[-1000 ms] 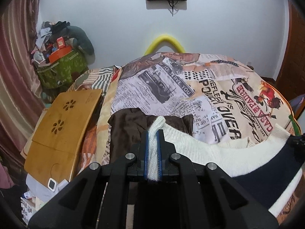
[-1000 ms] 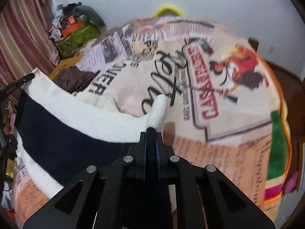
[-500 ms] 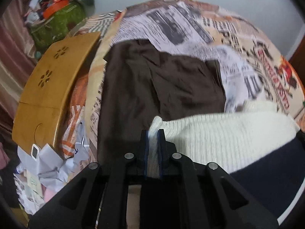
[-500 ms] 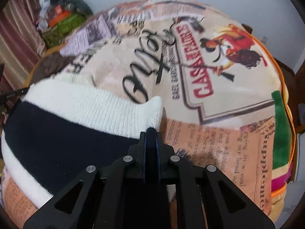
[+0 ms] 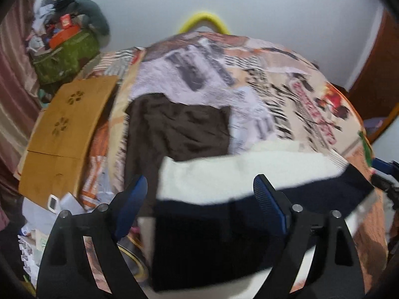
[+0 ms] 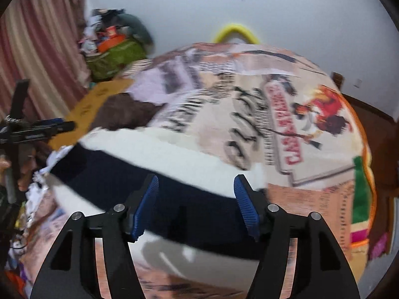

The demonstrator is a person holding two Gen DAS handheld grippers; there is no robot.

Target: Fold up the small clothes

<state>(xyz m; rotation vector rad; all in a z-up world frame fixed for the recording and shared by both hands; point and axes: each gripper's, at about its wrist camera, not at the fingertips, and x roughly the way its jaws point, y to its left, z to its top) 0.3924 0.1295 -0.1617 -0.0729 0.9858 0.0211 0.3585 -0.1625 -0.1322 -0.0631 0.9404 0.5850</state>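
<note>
Left claw (image 5: 199, 194): jaws spread wide, nothing between them; I've got it hovering over the sweater's left end.
Right claw (image 6: 195, 199): also fully apart, empty, over the sweater's right end.
Sweater (image 5: 237, 174): cream knit w/ a dark navy band, lying across the near part of the bed, on the printed bedspread (image 5: 274, 94). Its far-left corner sits on or right beside the brown garment (image 5: 179, 129); can't tell which, frames blurred.
Long axis: runs left-right across the bed, roughly crosswise to both claws' pointing direction. Cream strip is the far edge, navy band nearer me.
Risk 1: near edge looks close to the bed's front side, so I judge the knit could slide off if I nudge it while regrasping.
Risk 2: next pinch on the left could snag the brown piece too, since they meet there.
Risk 3: thick knit may spring open, leaving the fold uneven.
</note>
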